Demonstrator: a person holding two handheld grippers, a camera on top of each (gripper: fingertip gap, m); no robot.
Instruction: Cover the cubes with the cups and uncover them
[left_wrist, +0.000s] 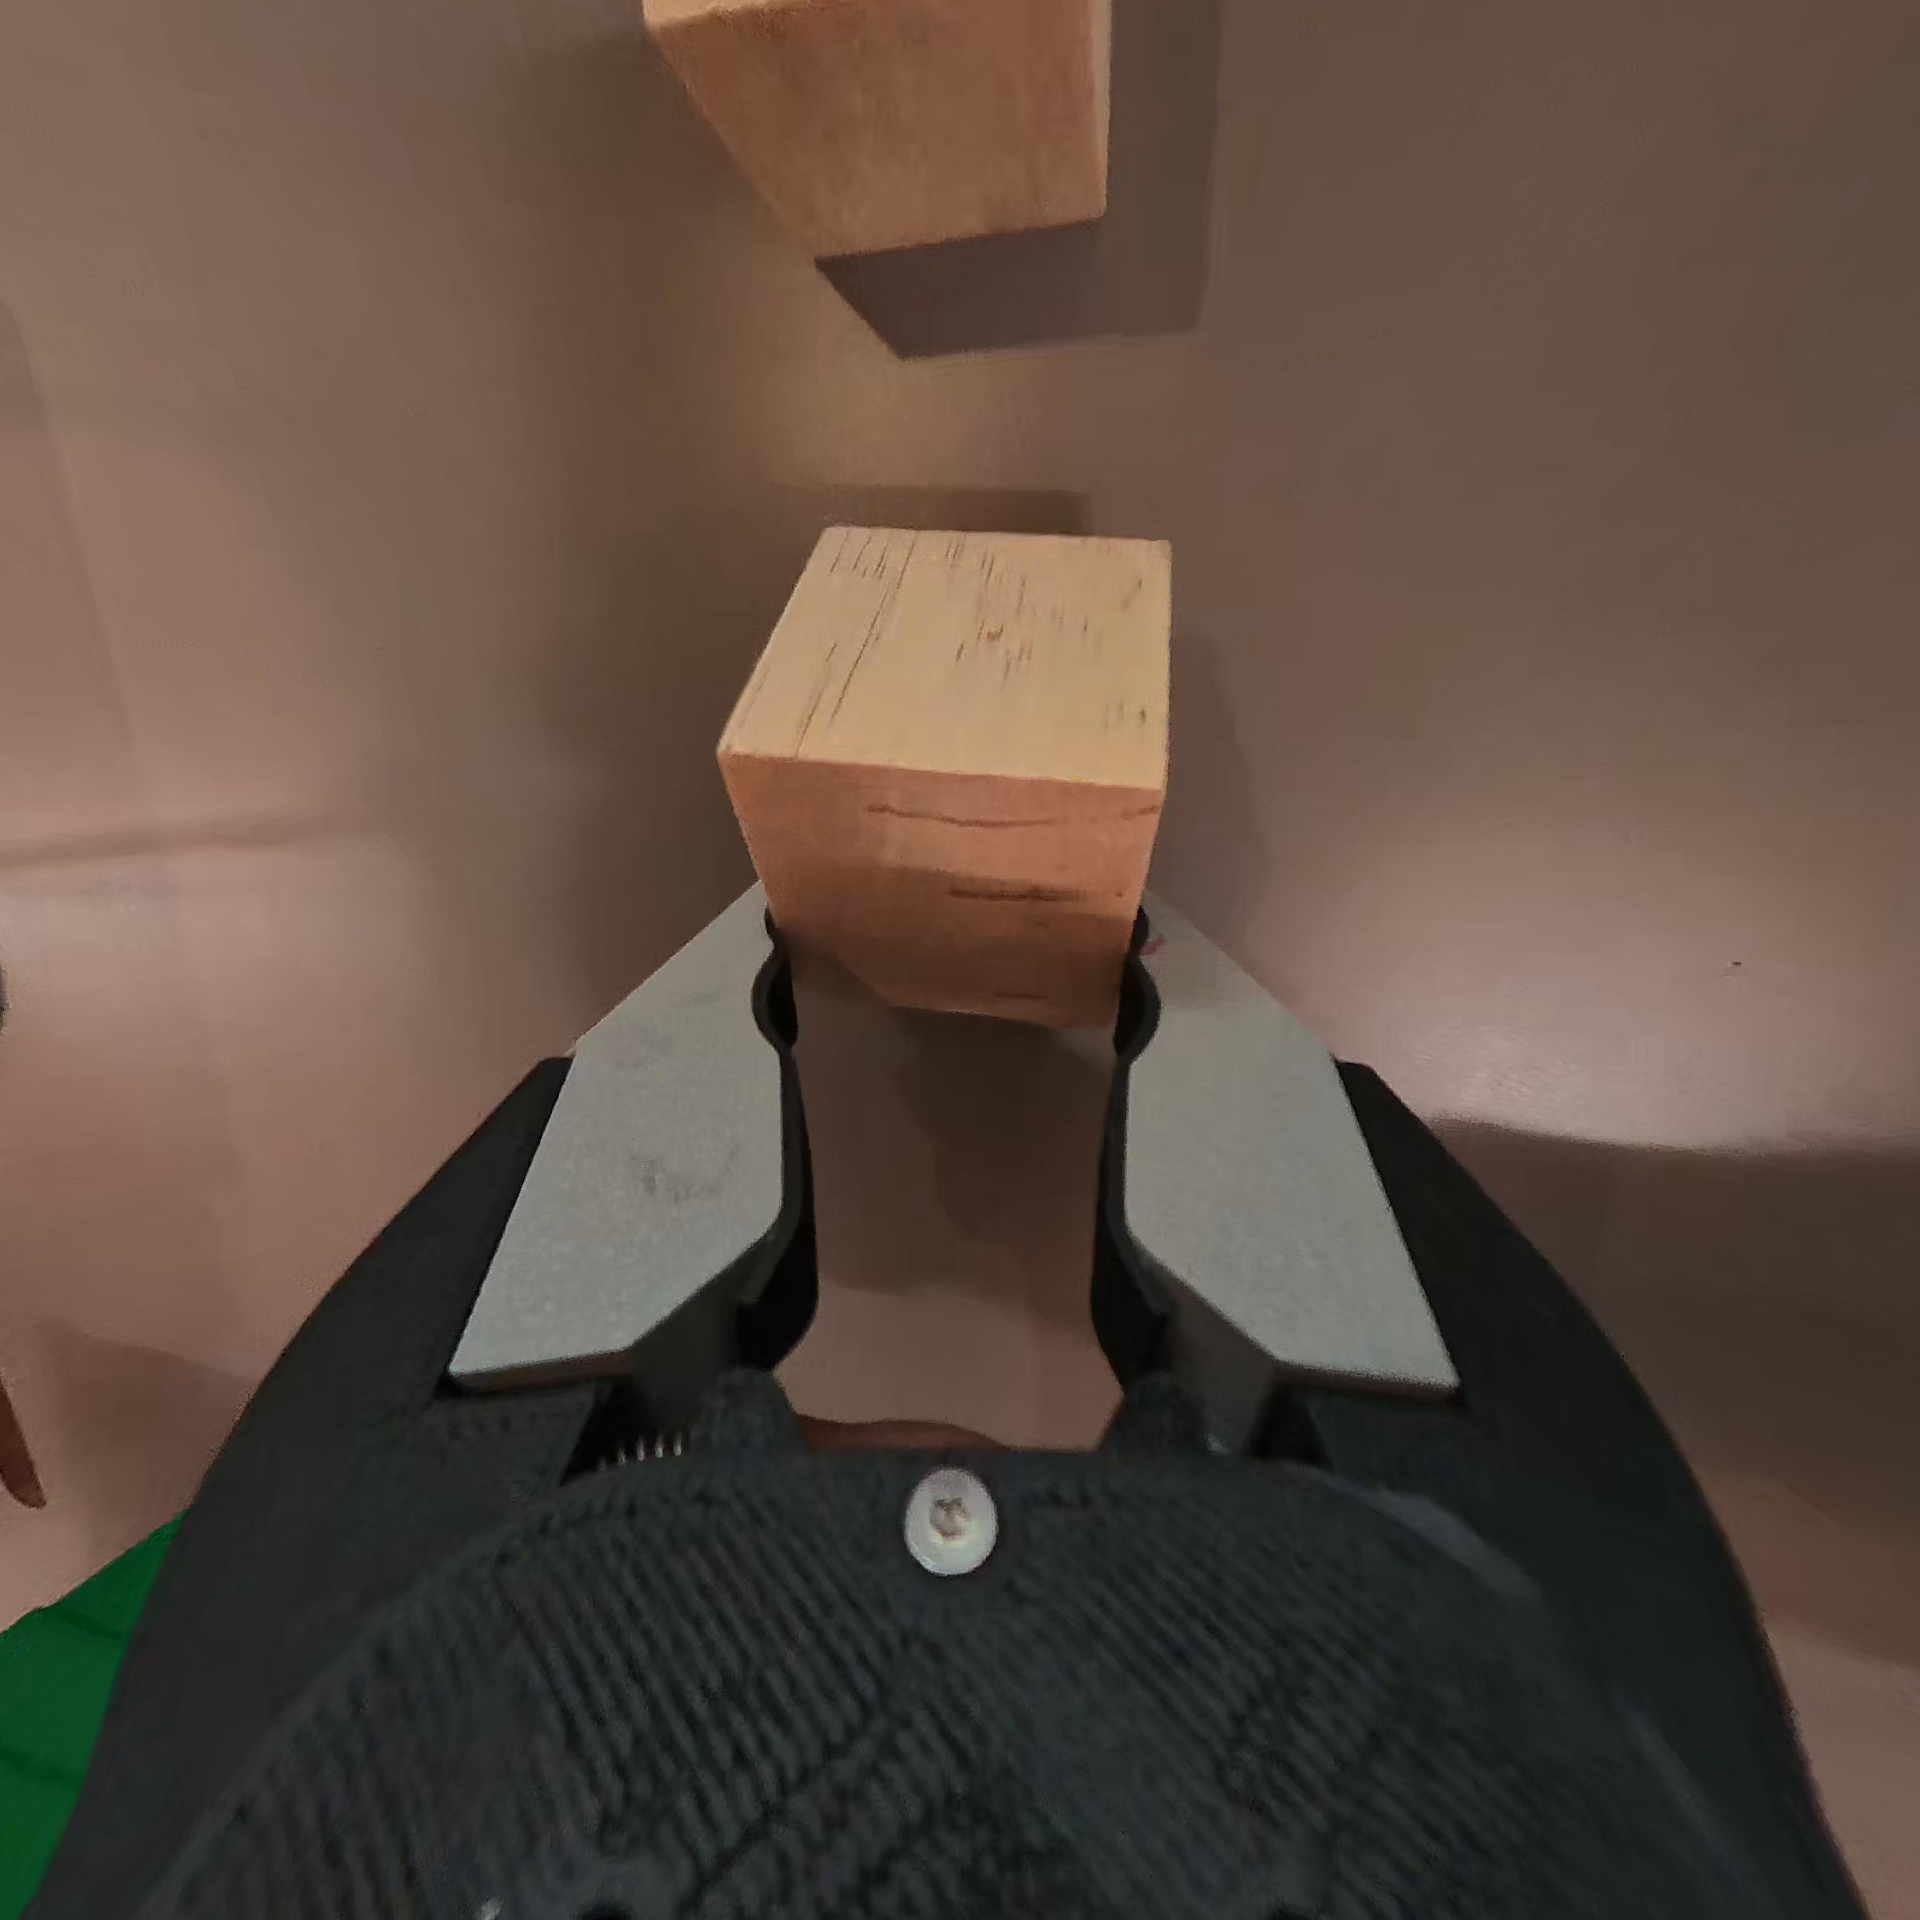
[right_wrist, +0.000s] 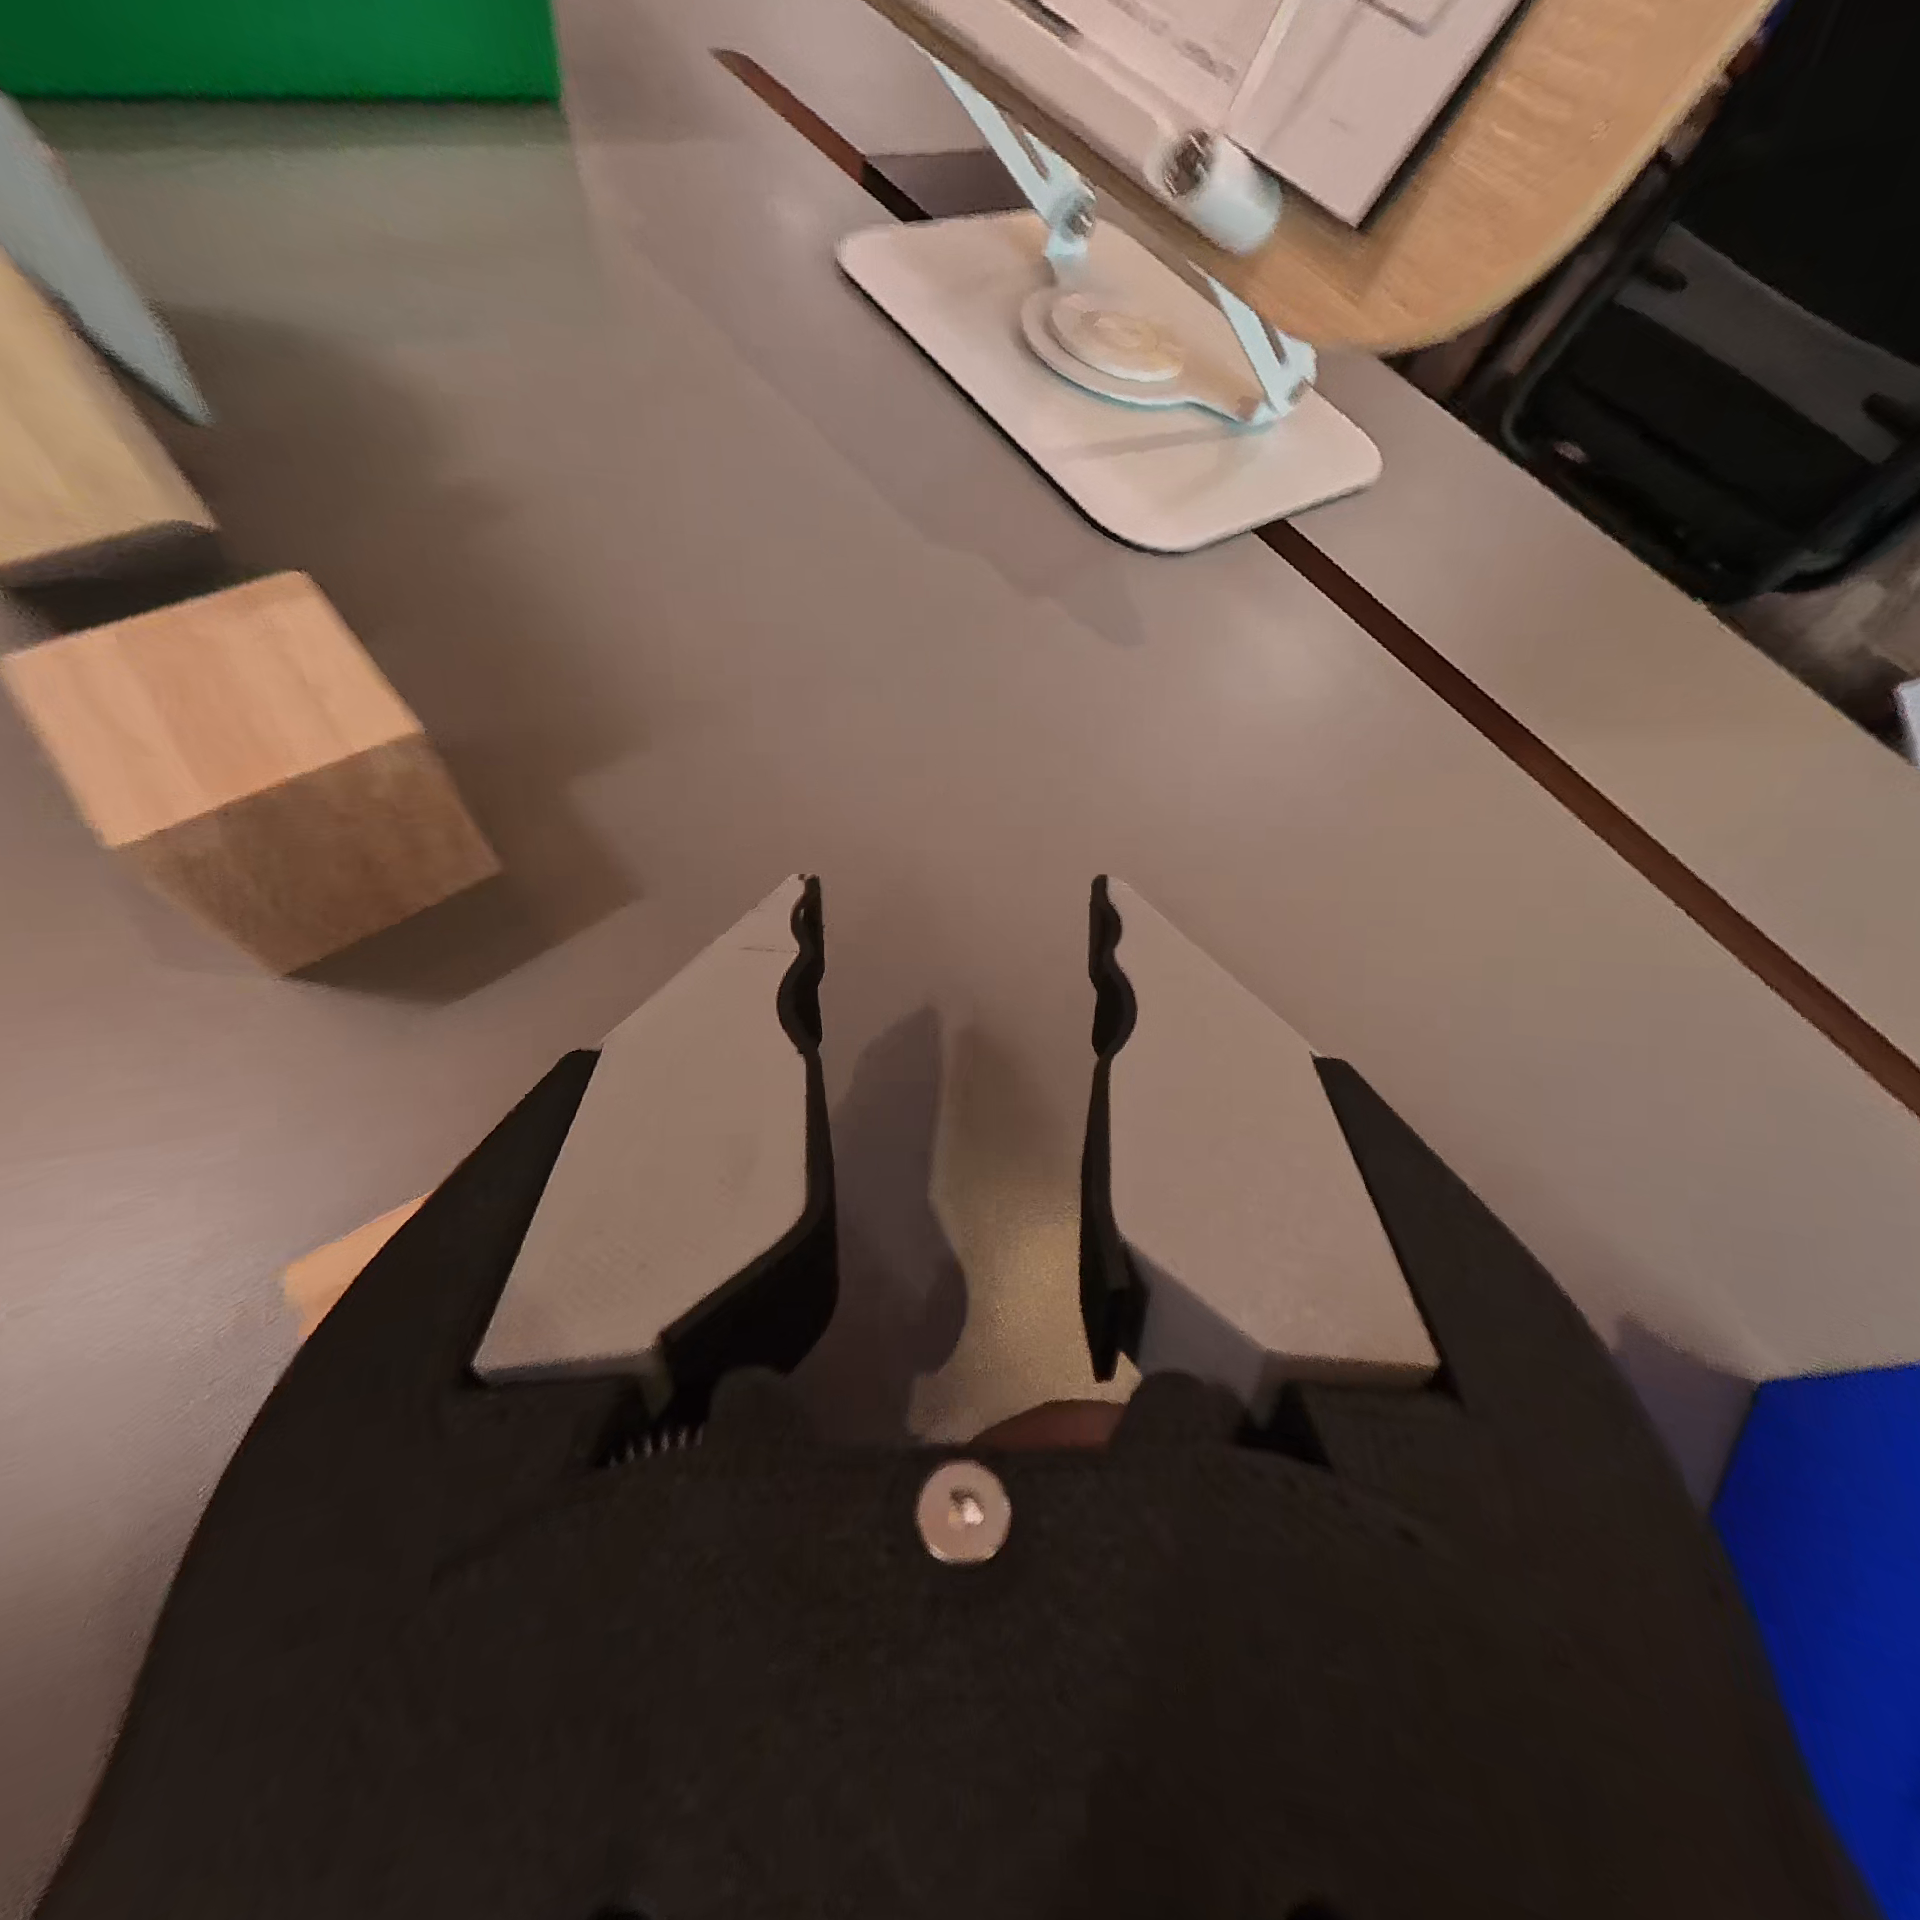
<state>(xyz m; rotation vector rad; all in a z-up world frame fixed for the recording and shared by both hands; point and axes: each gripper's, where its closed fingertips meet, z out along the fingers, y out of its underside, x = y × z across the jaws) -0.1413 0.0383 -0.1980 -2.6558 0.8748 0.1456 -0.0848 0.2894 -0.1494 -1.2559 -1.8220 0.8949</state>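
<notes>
In the left wrist view my left gripper (left_wrist: 954, 961) is shut on a light wooden cube (left_wrist: 951, 769); both pads press its lower sides, and a shadow lies on the table under it. A second wooden cube (left_wrist: 894, 114) stands farther ahead. In the right wrist view my right gripper (right_wrist: 956, 935) is open with nothing between its fingers, over the bare grey table (right_wrist: 727, 520). One cube (right_wrist: 249, 769) rests on the table to its left. Beyond it, the cube in the left gripper (right_wrist: 73, 468) shows at the frame edge. No cup is in view.
A white stand (right_wrist: 1122, 416) carrying a wooden board (right_wrist: 1455, 208) sits at the far right by a dark seam in the table (right_wrist: 1558, 779). A wooden corner (right_wrist: 343, 1268) peeks out beside my right finger. A blue object (right_wrist: 1829, 1610) is at lower right and a green surface (right_wrist: 281, 42) at the back.
</notes>
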